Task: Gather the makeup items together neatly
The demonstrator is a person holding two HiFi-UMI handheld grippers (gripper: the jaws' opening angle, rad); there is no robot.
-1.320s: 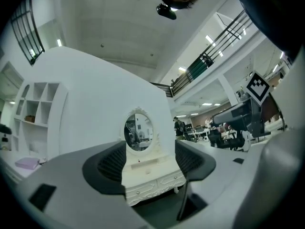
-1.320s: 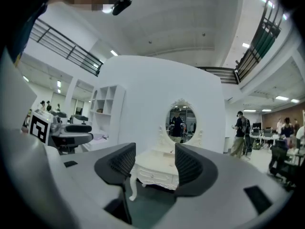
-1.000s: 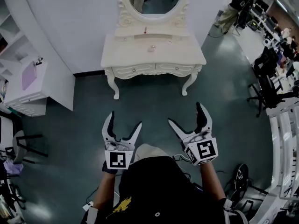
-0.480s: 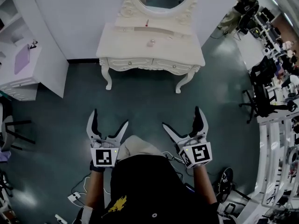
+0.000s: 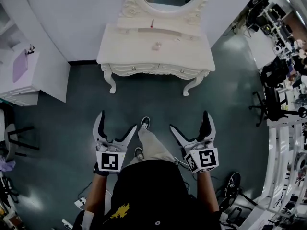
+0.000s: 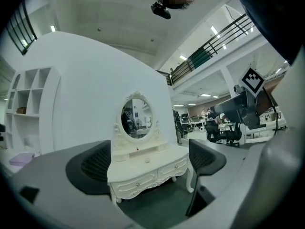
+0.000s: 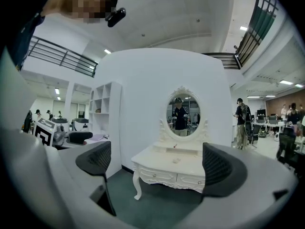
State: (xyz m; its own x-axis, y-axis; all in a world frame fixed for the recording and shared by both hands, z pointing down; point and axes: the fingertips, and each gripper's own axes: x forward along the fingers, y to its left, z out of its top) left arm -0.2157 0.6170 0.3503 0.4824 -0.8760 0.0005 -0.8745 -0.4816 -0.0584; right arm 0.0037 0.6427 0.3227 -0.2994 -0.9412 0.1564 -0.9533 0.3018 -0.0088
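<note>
A white dressing table (image 5: pixel 129 56) with an oval mirror stands ahead against the wall. A slim red item (image 5: pixel 151 23) lies on its raised shelf. A small pale round item (image 5: pixel 157 45) and a tiny one (image 5: pixel 175 39) lie on the top. My left gripper (image 5: pixel 115 121) and right gripper (image 5: pixel 189 121) are held side by side over the floor, well short of the table. Both are open and hold nothing, their jaws having just spread wider. The left gripper view frames the table (image 6: pixel 157 173) between its pads; the right gripper view shows the table (image 7: pixel 157 161) and red item (image 7: pixel 175 146).
A white cabinet (image 5: pixel 33 80) with a purple thing (image 5: pixel 19 63) on it stands at the left. Office chairs and desks (image 5: pixel 276 75) crowd the right edge. Cables (image 5: pixel 81 202) lie on the dark green floor behind me. The person's shoe (image 5: pixel 145 123) shows between the grippers.
The dressing table has come closer and larger in the head view. A leg and shoe have stepped forward between the grippers. Both pairs of jaws stand slightly wider.
</note>
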